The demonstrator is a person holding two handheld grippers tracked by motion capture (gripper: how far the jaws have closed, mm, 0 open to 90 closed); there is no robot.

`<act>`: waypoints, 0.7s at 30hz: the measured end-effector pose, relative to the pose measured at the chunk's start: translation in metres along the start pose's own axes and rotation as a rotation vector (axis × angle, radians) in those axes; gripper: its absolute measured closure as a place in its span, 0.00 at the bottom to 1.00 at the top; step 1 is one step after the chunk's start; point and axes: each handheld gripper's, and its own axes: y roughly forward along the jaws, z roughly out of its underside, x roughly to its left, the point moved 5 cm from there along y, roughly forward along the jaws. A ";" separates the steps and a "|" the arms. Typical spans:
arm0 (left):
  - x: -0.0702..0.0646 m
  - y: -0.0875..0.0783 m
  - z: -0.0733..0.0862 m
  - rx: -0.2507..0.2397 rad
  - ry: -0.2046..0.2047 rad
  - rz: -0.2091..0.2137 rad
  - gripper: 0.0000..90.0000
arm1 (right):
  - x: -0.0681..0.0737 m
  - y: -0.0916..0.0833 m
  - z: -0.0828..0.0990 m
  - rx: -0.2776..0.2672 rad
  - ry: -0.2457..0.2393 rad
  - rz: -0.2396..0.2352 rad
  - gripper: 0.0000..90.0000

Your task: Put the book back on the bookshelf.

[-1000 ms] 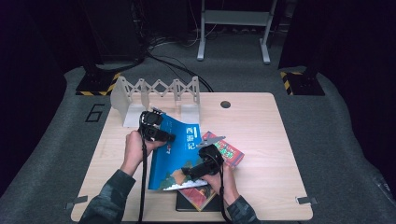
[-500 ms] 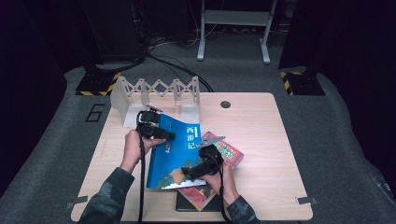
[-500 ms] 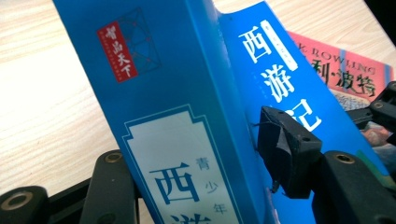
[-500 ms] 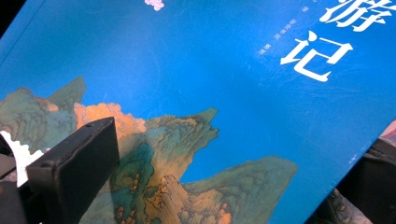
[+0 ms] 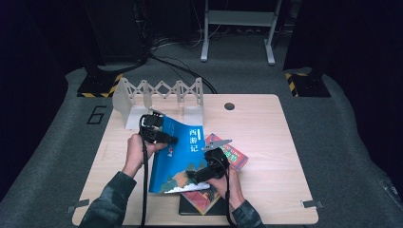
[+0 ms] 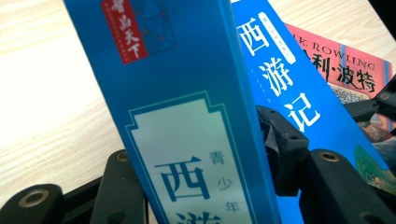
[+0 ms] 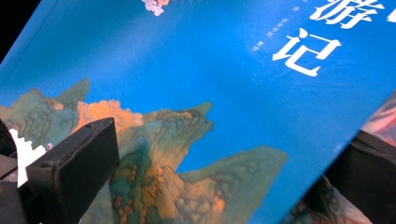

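The left gripper (image 5: 159,135) had its two black jaws set either side of the spine of the thick blue paperback book with white Chinese lettering (image 5: 178,154) — they had just been closing on it, and the pads pressed its covers. The right gripper (image 5: 199,175) clamped the same book at its lower edge, one jaw over the painted mountain cover, the other beneath. The book was tilted up off the pale wooden table (image 5: 266,137), overlapping a red paperback (image 5: 233,156) and another book (image 5: 202,199) under it. Beyond it, at the table's far left, stood a white folding book rack (image 5: 157,95).
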 end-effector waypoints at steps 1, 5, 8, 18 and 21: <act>0.000 0.000 0.000 -0.003 0.009 -0.008 0.57 | -0.001 -0.003 0.001 -0.010 -0.008 0.022 0.00; -0.003 -0.002 0.000 -0.020 0.018 -0.027 0.58 | -0.012 -0.032 0.008 -0.041 -0.019 0.135 0.01; -0.004 -0.003 0.000 -0.033 0.021 -0.025 0.59 | -0.024 -0.053 0.019 -0.070 -0.003 0.188 0.01; 0.000 -0.013 0.001 -0.052 -0.014 0.066 0.62 | -0.091 -0.105 0.077 -0.124 0.146 0.394 0.00; 0.001 -0.015 0.001 -0.062 -0.023 0.081 0.63 | -0.109 -0.108 0.093 -0.125 0.189 0.404 0.00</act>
